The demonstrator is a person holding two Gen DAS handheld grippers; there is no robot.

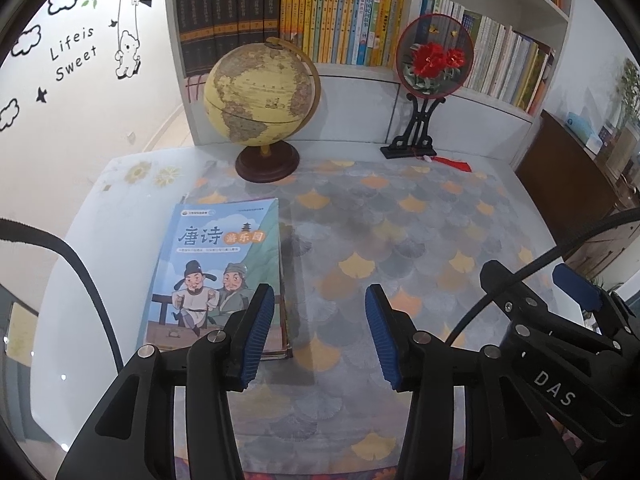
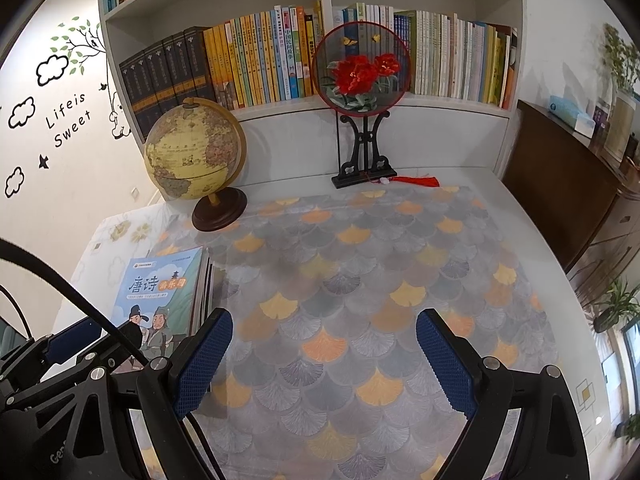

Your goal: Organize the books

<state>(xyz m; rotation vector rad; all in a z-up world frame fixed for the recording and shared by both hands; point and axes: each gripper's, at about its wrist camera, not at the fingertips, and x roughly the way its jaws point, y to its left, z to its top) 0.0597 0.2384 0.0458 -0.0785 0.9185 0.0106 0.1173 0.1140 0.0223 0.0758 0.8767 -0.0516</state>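
While both jaws stand apart and empty, the left hand-held gripper (image 1: 320,332) is held just beside the stack of books (image 1: 220,276) near the surface's (image 1: 400,220) left edge; the right hand-held gripper (image 2: 324,360) hangs open over the middle. The stack should be squared up first and gripped across the spines.

Soft, even indoor light; both fisheye views bend the bookshelf (image 2: 320,112) hard and go black at the corners. A faint shadow lies beside the globe (image 1: 260,92). Focus is sharp.
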